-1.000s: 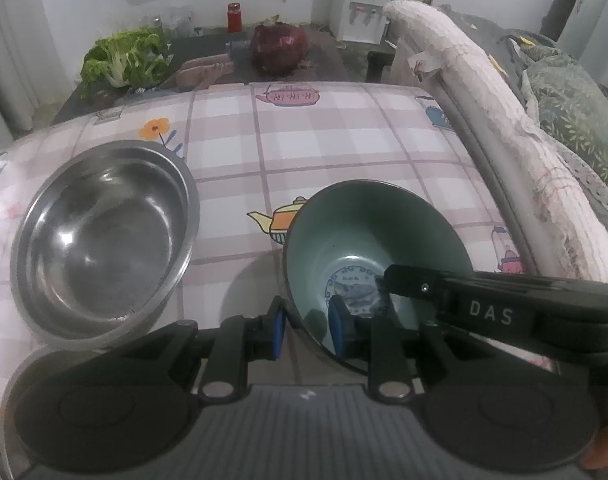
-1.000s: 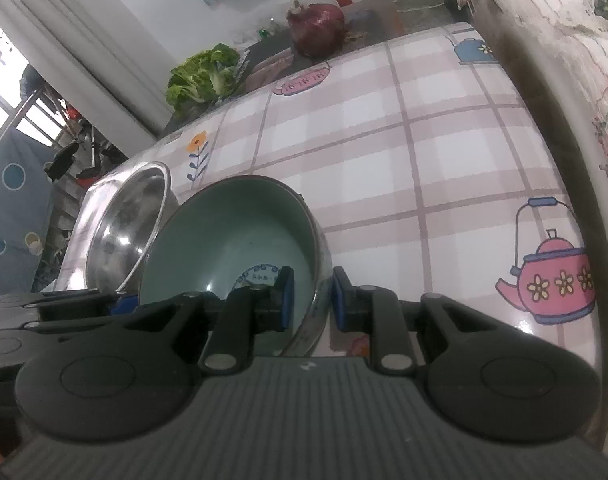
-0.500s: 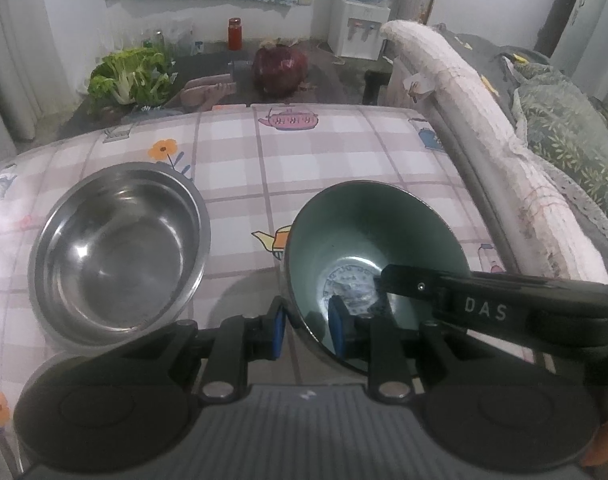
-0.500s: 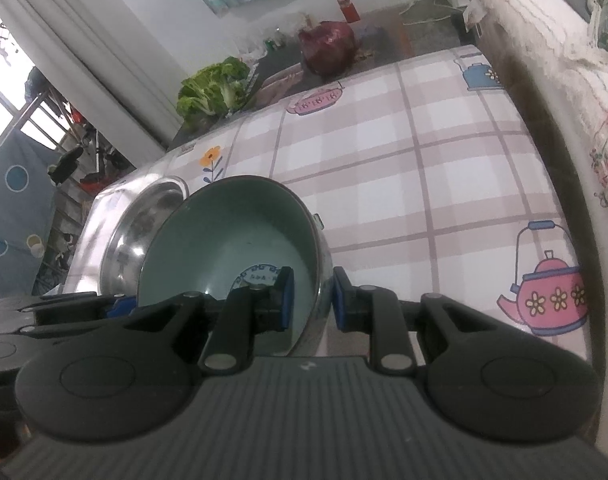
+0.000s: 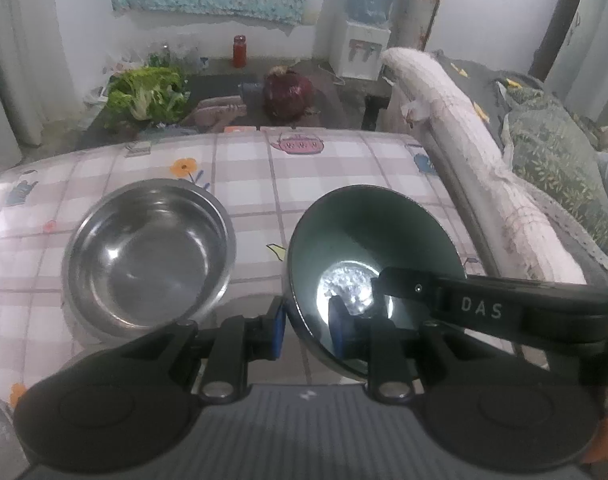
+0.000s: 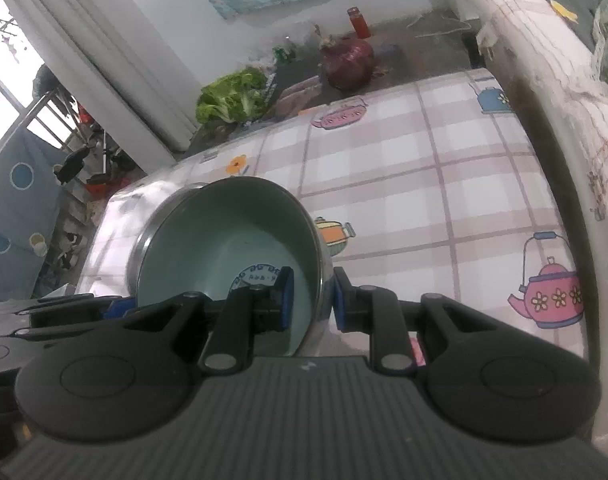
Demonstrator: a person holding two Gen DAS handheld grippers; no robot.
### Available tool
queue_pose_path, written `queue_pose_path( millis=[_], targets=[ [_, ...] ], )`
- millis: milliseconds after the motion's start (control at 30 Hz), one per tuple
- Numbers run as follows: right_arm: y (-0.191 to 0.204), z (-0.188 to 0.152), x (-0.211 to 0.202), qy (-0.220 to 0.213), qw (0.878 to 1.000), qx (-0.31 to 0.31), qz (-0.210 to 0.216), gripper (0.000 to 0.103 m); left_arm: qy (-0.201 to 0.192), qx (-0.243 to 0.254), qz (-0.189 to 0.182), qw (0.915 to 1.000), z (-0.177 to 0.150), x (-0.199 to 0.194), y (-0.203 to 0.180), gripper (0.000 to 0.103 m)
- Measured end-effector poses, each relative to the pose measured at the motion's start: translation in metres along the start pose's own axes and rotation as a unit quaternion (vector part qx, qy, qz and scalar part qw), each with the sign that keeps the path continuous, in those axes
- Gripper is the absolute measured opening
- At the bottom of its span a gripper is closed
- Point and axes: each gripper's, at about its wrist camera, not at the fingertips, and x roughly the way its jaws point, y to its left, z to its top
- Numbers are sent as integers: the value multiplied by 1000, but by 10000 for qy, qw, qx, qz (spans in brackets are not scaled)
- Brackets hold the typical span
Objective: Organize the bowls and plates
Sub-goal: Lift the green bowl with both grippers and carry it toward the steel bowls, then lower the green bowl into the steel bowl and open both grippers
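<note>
Grippers both clench one green bowl (image 5: 368, 240): the left gripper (image 5: 306, 326) pinches its near-left rim, the right gripper (image 6: 309, 300) its right rim, holding it tilted above the counter (image 5: 324, 176). Left of it, a steel bowl (image 5: 148, 256) sits. Beyond lie greens (image 5: 148, 96).

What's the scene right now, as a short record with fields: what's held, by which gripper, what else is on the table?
held item: green bowl, lifted and tilted
left gripper: jaws closed on the bowl's near rim
right gripper: jaws closed on the bowl's rim, opposite side
also on table: steel bowl, empty, left of the green bowl in the left wrist view
surface: checked tablecloth with teapot prints
</note>
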Motion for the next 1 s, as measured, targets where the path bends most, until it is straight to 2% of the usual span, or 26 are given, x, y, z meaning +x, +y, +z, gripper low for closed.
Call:
queue_pose_path(
  millis=[567, 1000],
  targets=[
    [62, 0, -17, -36, 9994, -309, 128, 20, -368, -256, 51, 9990, -10, -56, 39, 24],
    [135, 4, 10, 147, 9963, -701, 466, 20, -557, -713, 388, 9951, -11, -80, 103, 24]
  ],
)
